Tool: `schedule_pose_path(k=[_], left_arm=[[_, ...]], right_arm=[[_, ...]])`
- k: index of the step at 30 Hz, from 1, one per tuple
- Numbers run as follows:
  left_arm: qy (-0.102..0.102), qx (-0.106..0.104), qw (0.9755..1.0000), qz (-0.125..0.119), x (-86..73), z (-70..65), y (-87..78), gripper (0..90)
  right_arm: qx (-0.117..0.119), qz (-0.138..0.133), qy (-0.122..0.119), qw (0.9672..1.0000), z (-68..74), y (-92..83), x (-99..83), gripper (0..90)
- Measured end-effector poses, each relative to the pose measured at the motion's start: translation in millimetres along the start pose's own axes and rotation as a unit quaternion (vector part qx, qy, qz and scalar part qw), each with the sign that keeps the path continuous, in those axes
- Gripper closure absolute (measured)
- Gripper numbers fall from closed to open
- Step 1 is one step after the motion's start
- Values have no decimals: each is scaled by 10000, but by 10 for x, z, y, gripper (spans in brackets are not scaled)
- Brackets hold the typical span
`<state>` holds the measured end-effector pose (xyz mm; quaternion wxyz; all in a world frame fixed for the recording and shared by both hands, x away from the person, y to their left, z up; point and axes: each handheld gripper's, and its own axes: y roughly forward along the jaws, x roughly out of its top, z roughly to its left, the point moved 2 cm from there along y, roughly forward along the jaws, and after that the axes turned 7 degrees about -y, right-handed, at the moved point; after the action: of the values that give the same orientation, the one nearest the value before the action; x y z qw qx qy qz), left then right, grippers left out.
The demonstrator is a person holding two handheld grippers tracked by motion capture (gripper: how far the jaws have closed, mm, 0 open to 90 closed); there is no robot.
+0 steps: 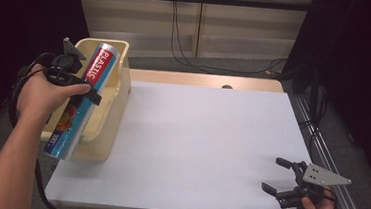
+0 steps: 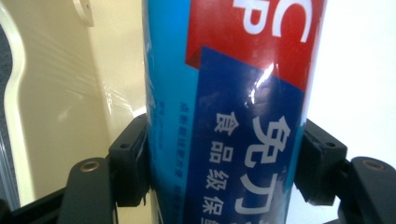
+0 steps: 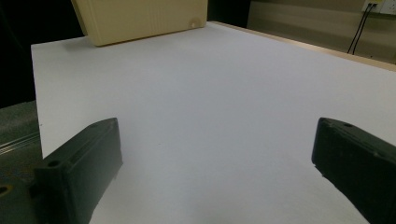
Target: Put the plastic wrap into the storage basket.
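- Roll (image 1: 84, 101) clamped mid-length in my left gripper (image 1: 93, 95), tilted over the bin (image 1: 116, 96), its low end past the bin's near edge
- I judge it in transit; whether it is leaving or entering the bin I cannot tell
- Right gripper (image 1: 277, 176) idle, spread wide over the table (image 1: 200, 141)
- Bin floor hidden behind the roll; label cropped in the left gripper view

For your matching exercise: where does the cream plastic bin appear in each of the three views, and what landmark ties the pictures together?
High view: cream bin at the table's left edge, under the plastic wrap box clamped in the left gripper.
Left gripper view: bin wall left of the box.
Right gripper view: bin at top, far across.
Shared landmark: the white tabletop.
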<state>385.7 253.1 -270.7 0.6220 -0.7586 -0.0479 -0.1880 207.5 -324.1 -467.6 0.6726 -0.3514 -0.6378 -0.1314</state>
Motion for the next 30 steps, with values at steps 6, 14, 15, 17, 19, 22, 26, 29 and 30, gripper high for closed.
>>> schedule_pose_path(k=[6, 14, 15, 17, 19, 22, 26, 29, 30], left_arm=[[-69, -2, 10000, -1, -9, 39, 12, 322], [-179, 32, 9998, 33, -7, 71, 62, 321], [-194, 42, 9998, 25, -6, 74, 71, 321], [-230, 54, 9997, 22, -1, 85, 93, 321], [-278, 50, 9996, 7, -1, 92, 114, 321], [-308, 72, 9995, 29, -5, 104, 133, 321], [-382, 93, 9992, 24, -16, 121, 140, 321], [-415, 89, 9991, 14, -28, 136, 147, 321], [-423, 95, 9991, 31, -32, 140, 148, 321]], right_arm=[[4, -2, 6, 10000, 0, 1, 1, 15], [24, 3, -7, 10000, 4, 6, -1, 15], [25, 12, -1, 10000, 6, 7, -1, 15], [33, 17, -13, 10000, 8, 9, 1, 15], [33, 3, -15, 10000, 8, 7, 1, 15], [26, 6, -2, 10000, 4, 1, -3, 15], [21, 1, 2, 10000, 0, -2, -2, 15], [32, -10, -12, 10000, 2, -2, 1, 15], [32, -2, -22, 10000, 2, -1, 0, 15]])
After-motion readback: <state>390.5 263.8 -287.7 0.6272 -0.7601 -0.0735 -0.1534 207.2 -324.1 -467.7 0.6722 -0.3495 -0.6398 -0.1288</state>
